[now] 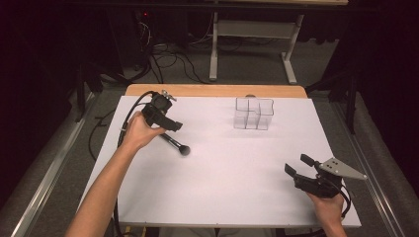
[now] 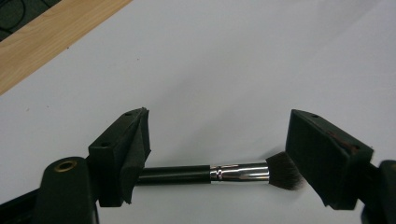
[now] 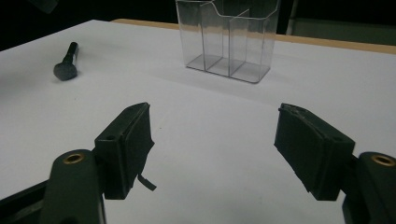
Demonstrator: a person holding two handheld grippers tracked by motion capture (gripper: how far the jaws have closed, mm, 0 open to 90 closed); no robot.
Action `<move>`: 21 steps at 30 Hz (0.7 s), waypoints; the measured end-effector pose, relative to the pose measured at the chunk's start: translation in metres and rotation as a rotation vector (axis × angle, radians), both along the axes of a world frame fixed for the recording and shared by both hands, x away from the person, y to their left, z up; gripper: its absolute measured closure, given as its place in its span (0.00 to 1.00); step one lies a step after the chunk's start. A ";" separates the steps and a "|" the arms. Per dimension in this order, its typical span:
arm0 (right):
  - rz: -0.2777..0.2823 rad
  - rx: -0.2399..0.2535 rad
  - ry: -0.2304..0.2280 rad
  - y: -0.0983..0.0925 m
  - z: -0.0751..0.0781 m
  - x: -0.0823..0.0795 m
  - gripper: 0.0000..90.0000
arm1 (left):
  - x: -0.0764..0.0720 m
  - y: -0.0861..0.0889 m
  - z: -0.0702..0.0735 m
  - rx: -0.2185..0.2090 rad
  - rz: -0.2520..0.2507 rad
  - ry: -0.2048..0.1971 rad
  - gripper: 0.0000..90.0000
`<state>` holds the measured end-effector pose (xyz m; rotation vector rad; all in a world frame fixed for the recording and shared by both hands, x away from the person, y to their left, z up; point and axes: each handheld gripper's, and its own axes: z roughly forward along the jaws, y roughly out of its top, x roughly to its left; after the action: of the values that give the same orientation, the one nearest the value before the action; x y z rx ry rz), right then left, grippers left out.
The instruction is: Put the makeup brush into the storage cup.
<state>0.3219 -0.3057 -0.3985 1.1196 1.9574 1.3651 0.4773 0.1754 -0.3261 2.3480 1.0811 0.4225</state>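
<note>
A black makeup brush (image 1: pixel 177 143) with a silver ferrule lies flat on the white table cover (image 1: pixel 222 192), left of centre. My left gripper (image 1: pixel 170 127) hovers over its handle end, open. In the left gripper view the brush (image 2: pixel 219 173) lies crosswise between the wide jaws of the left gripper (image 2: pixel 219 128); the bristles sit near the right pad and the handle runs behind the left pad. Neither pad presses on it. My right gripper (image 1: pixel 297 164) is open at the near right with nothing between the fingers, as the right gripper view shows for the right gripper (image 3: pixel 215 116).
A clear plastic organizer (image 1: pixel 253 113) with several compartments stands upright at the back right of centre; the right gripper view has the organizer (image 3: pixel 229 37) ahead and the brush (image 3: pixel 67 63) far left. A wooden table edge (image 1: pixel 212 90) runs along the back.
</note>
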 end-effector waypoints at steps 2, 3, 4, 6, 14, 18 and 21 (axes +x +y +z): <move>-0.001 0.001 0.001 0.000 0.000 0.000 0.32 | 0.000 0.000 -0.001 0.003 -0.002 0.006 0.24; 0.003 -0.001 -0.001 0.000 0.000 0.000 0.32 | 0.000 -0.001 -0.002 0.012 -0.006 0.008 0.24; 0.003 -0.004 -0.001 0.001 0.000 0.000 0.32 | 0.001 -0.001 -0.004 0.027 -0.014 0.017 0.24; 0.004 -0.004 0.000 0.001 0.000 0.000 0.32 | 0.001 -0.001 -0.004 0.027 -0.015 0.021 0.24; 0.001 -0.003 -0.002 0.000 0.000 0.000 0.32 | 0.002 0.001 -0.009 0.032 -0.023 0.030 0.24; 0.006 -0.006 -0.001 0.002 0.000 0.000 0.32 | 0.002 0.001 -0.012 0.044 -0.027 0.045 0.23; 0.006 -0.007 0.001 0.002 0.000 0.000 0.32 | 0.002 0.001 -0.015 0.053 -0.031 0.050 0.25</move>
<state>0.3215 -0.3039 -0.3988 1.1123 1.9667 1.3594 0.4793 0.1764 -0.3411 2.4304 1.0668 0.3871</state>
